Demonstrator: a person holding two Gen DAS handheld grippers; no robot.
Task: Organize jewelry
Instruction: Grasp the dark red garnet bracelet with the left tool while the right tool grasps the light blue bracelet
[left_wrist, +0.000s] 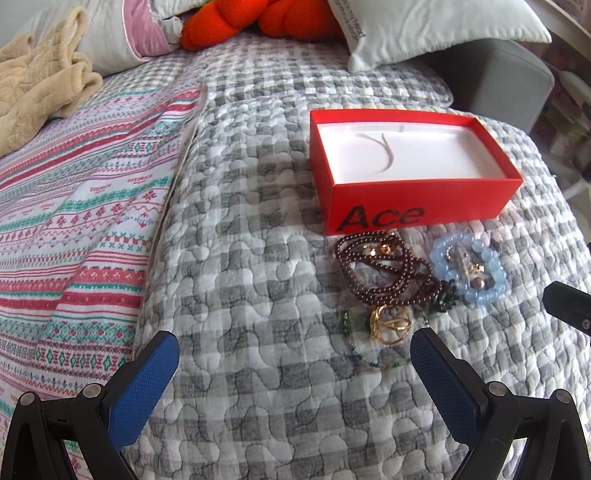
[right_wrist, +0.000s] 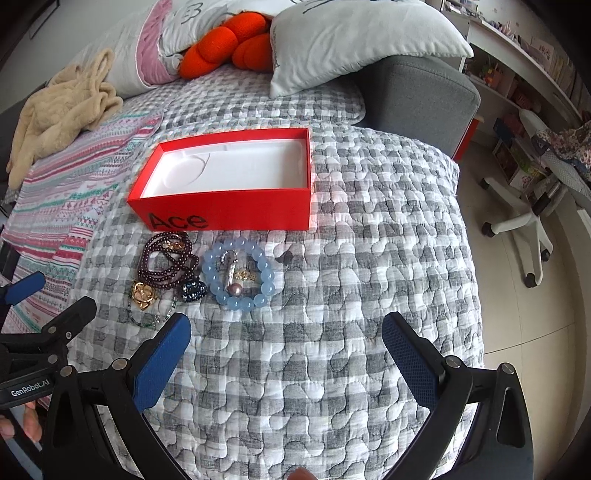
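An open red box (left_wrist: 421, 201) (right_wrist: 236, 210) marked "Ace", with a white inside, stands on the quilted bed. In front of it lie a dark maroon bead string (left_wrist: 384, 271) (right_wrist: 168, 258), a pale blue bead bracelet (left_wrist: 467, 271) (right_wrist: 240, 275) around a silver pendant with a pearl, a gold ring-shaped piece (left_wrist: 391, 323) (right_wrist: 143, 294), a dark blue-green bead cluster (right_wrist: 192, 290) and a thin green bead chain (left_wrist: 364, 354) (right_wrist: 151, 319). My left gripper (left_wrist: 295, 354) is open, just short of the gold piece. My right gripper (right_wrist: 286, 334) is open, below the blue bracelet.
A grey checked quilt (right_wrist: 332, 332) covers the bed, with a striped patterned blanket (left_wrist: 74, 221) to the left. Pillows, an orange knot cushion (right_wrist: 229, 44) and a beige garment (right_wrist: 62, 107) lie at the back. The bed's edge and an office chair (right_wrist: 532, 210) are on the right.
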